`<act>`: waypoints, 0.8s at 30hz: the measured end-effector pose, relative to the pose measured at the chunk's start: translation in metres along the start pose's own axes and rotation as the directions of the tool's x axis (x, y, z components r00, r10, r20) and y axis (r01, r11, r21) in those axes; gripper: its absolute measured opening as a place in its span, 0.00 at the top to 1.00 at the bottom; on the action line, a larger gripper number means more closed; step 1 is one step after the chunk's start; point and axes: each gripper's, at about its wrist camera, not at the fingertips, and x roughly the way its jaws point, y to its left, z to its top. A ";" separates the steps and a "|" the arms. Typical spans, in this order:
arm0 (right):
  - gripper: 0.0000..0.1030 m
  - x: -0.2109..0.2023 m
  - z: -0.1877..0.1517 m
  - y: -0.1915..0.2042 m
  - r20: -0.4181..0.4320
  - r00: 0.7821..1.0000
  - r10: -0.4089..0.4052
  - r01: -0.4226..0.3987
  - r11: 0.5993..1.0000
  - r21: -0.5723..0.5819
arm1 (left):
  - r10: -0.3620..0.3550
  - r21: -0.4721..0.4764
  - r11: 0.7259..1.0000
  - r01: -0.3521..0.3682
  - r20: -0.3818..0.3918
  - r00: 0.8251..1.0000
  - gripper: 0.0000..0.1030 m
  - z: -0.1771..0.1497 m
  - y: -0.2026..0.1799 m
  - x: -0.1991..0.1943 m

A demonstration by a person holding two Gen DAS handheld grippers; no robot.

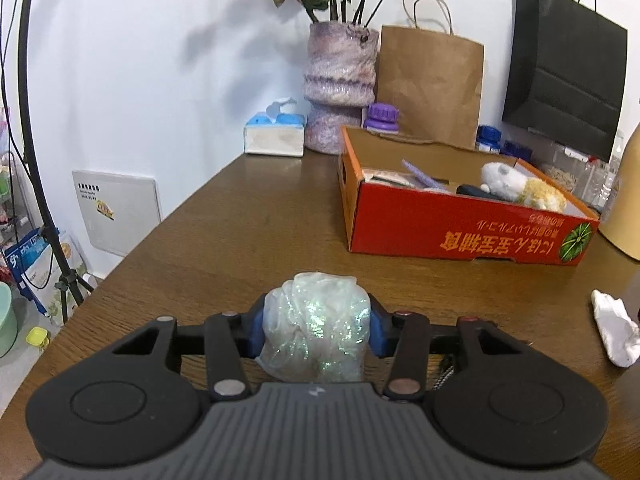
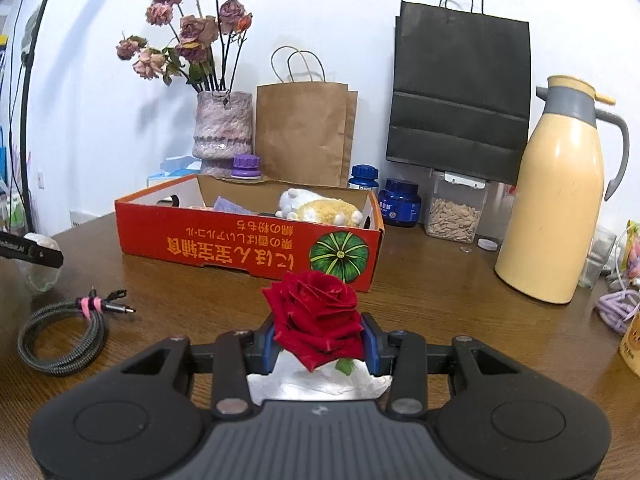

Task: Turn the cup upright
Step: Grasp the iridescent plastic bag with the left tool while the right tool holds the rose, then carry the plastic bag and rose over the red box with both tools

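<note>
- Cup [image 1: 318,326] first, though it is far from the biggest thing here: a crinkly, iridescent, see-through cup sitting on the table straight ahead of the left wrist camera, wedged between the two blue pads.
- Wooden table [image 1: 240,220] carries everything; it runs back to a white wall.
- Black paper bag [image 2: 460,92] and brown paper bag [image 2: 304,132] lean against that wall.
- Yellow thermos jug [image 2: 556,200] stands upright at the right side of the table.
- Orange cardboard box [image 2: 248,248] with a pumpkin print sits mid-table, a plush toy [image 2: 320,210] lying inside it.
- Knobbly pink vase [image 1: 340,76] of dried flowers stands behind the box, a tissue box [image 1: 276,136] just beside it.
- Left gripper [image 1: 318,332] has its jaws drawn in about halfway, pads pressing the cup's sides.
- Right gripper [image 2: 320,344] is closed narrow on a red rose [image 2: 316,320], which stands up between its pads above crumpled white tissue [image 2: 320,386].
- Coiled braided cable [image 2: 64,332] lies on the table left of the right gripper.
</note>
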 end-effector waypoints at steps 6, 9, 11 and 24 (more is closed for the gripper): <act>0.62 -0.004 0.004 0.000 0.022 1.000 0.010 -0.010 1.000 0.014 | -0.039 0.017 0.999 0.038 0.050 0.998 0.55 0.007 -0.015 -0.019; 0.62 -0.006 0.009 0.001 0.033 0.999 0.018 -0.019 1.000 0.015 | -0.063 0.027 0.998 0.061 0.065 0.996 0.55 0.014 -0.024 -0.025; 0.62 -0.006 0.014 0.003 0.044 0.999 0.023 -0.023 1.000 0.014 | -0.078 0.030 0.997 0.076 0.069 0.995 0.55 0.019 -0.031 -0.028; 0.62 -0.004 0.057 0.016 0.139 0.989 0.053 -0.052 0.999 -0.006 | -0.138 0.071 0.989 0.130 0.114 0.984 0.55 0.052 -0.072 -0.026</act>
